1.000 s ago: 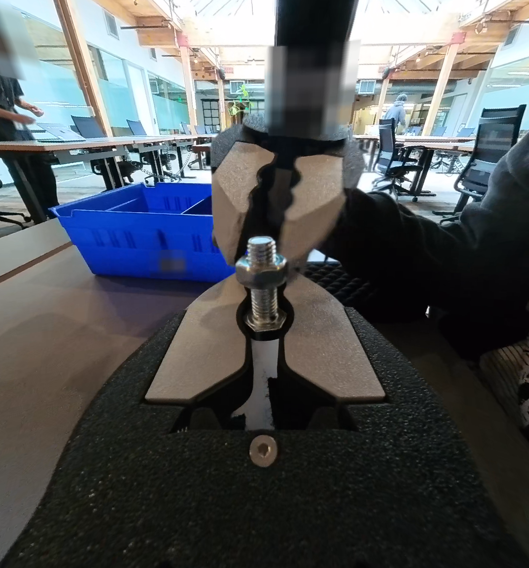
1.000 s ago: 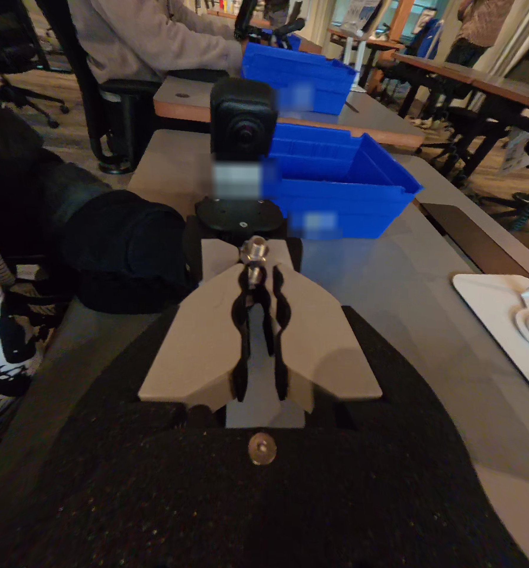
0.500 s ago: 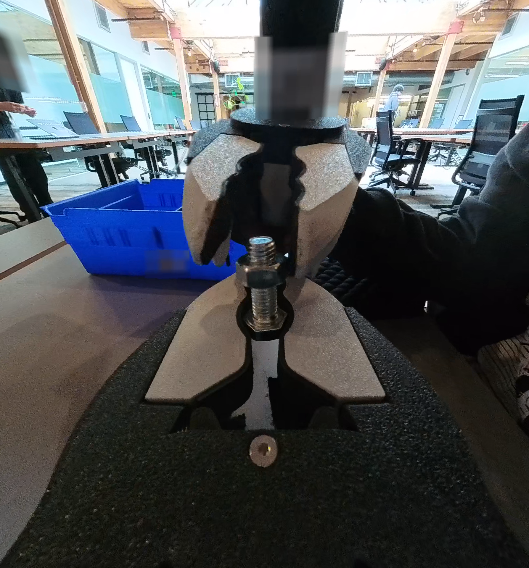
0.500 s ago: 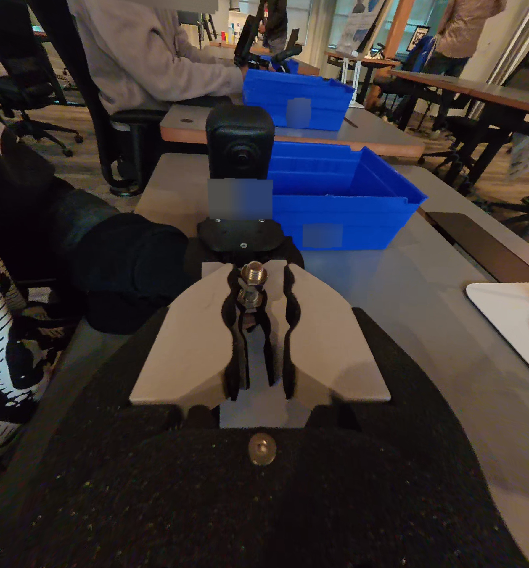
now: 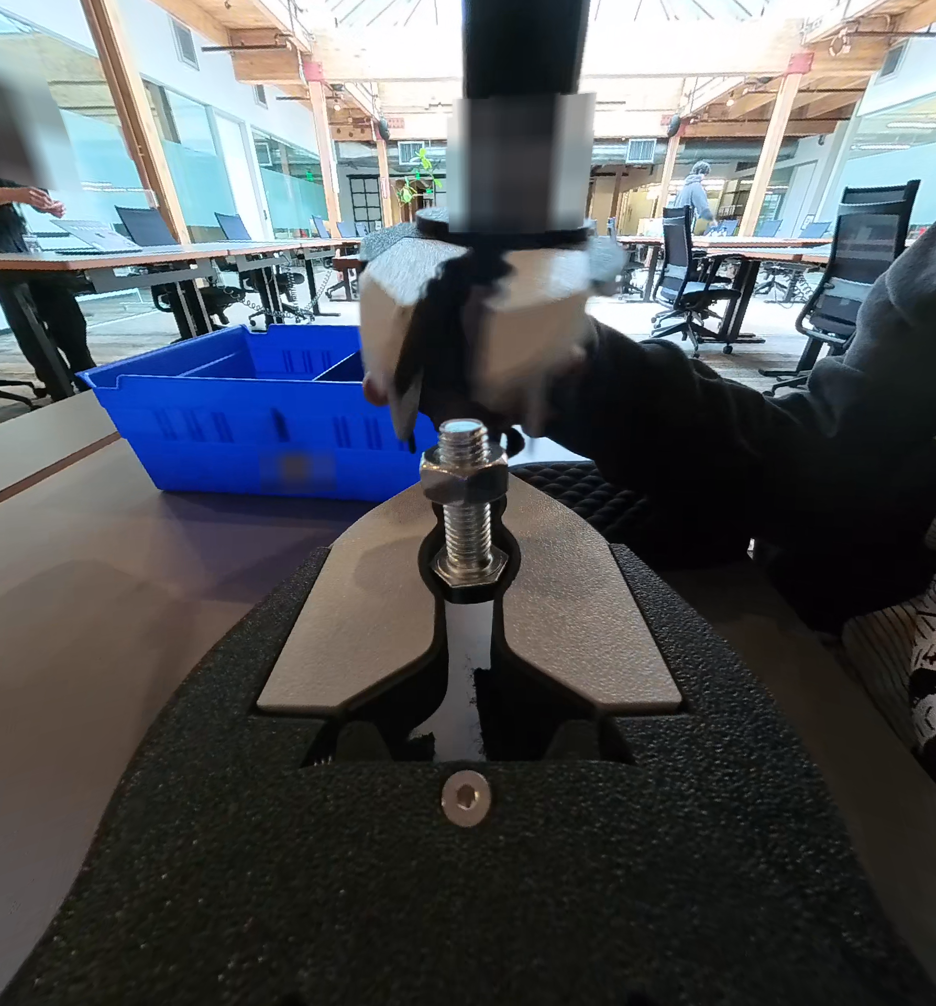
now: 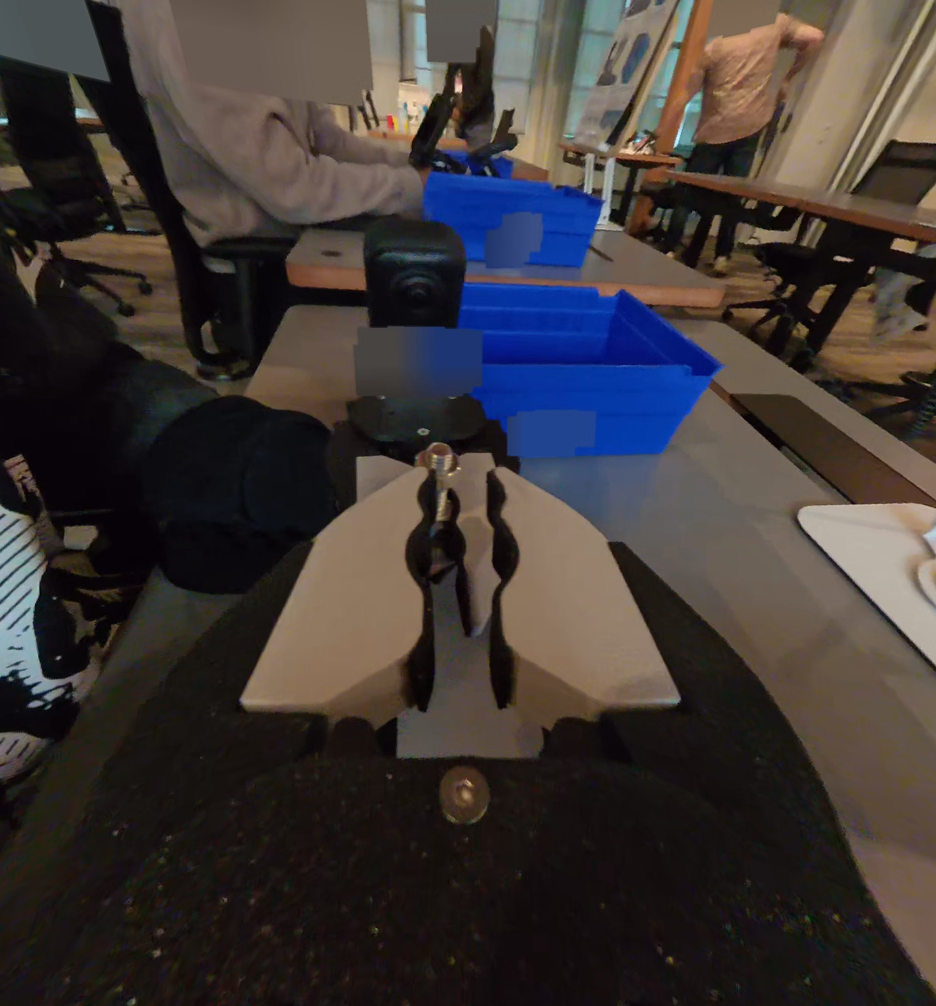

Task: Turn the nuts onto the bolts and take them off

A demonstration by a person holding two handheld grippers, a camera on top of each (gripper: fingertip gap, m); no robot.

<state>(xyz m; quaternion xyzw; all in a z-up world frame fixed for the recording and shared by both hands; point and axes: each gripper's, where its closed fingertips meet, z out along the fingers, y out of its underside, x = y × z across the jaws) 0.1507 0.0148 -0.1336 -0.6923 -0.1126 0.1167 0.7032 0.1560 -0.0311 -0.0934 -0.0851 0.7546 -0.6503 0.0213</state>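
Note:
A silver bolt [image 5: 466, 525] stands upright with its hex head clamped between the fingers of my left gripper [image 5: 468, 544], which is shut on it. A silver nut [image 5: 463, 482] sits on the thread just below the bolt's top. My right gripper [image 5: 465, 413] hangs blurred just above and behind the bolt's top, jaws apart and empty. In the right wrist view my right gripper [image 6: 457, 479] is open, and the bolt [image 6: 442, 503] with its nut [image 6: 439, 461] shows in the gap near the left fingertip. The left gripper's camera [image 6: 414, 283] stands beyond it.
A blue bin [image 5: 248, 413] stands on the grey table [image 5: 74, 571] behind the grippers; it also shows in the right wrist view [image 6: 590, 381]. A white tray [image 6: 879, 571] lies at the right. A dark sleeve [image 5: 727, 462] reaches in from the right. People sit and stand at desks behind. About 6 cm separates my left fingertips from my right.
My right gripper was nearly closed around the nut; it has opened and lifted slightly above the bolt's top. My left gripper and the bolt have stayed put.

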